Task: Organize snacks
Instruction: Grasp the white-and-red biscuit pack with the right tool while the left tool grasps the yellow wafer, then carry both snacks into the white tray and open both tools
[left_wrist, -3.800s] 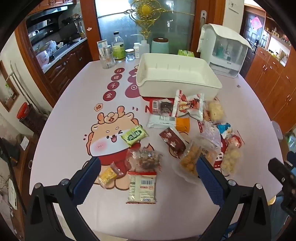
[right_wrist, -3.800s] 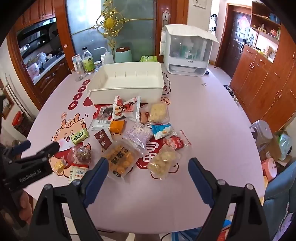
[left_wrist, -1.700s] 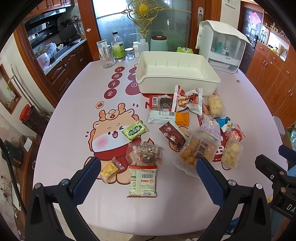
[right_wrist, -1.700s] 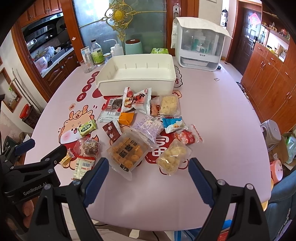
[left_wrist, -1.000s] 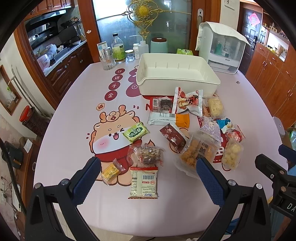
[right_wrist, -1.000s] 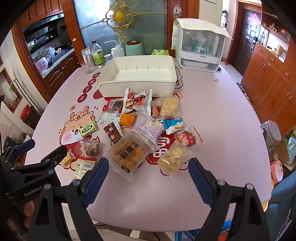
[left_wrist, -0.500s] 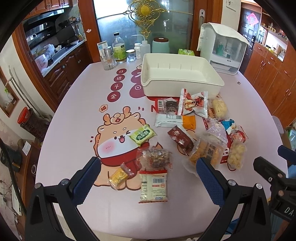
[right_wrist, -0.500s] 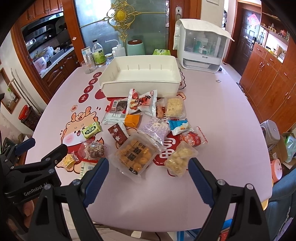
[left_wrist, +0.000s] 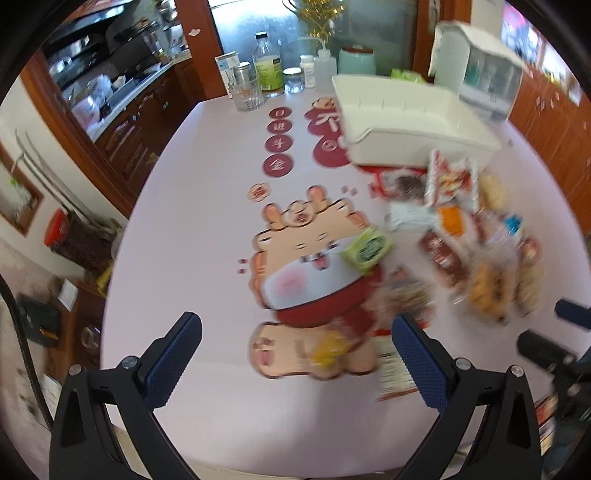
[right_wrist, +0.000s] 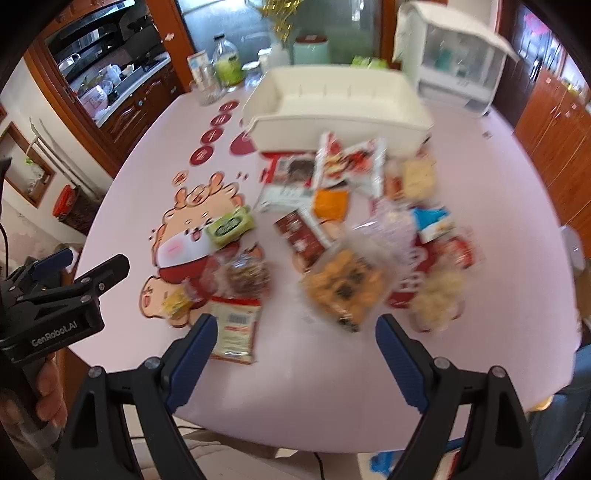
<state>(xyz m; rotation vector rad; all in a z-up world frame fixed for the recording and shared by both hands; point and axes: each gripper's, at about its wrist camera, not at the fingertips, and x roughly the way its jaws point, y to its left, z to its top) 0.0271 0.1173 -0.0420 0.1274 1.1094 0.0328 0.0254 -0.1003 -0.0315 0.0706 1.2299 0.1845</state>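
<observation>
Approaching stage, I'm hovering both claws apart, empty: left gripper (left_wrist: 295, 345), right gripper (right_wrist: 293, 338). Bin (right_wrist: 369, 122) at frame top unfilled. Next I'm needing descent onto cracker bag (right_wrist: 345, 284), frame centre.

Both wrist views high, facing table (left_wrist: 207, 221)

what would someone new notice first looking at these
Probably the heap of snack packets strewn over the pink table, with the white bin just behind it holding no snacks. Next, the cartoon animal print on the tablecloth, with a green packet lying on it. Both the left gripper and the right gripper hang open over the near edge, holding nothing.
</observation>
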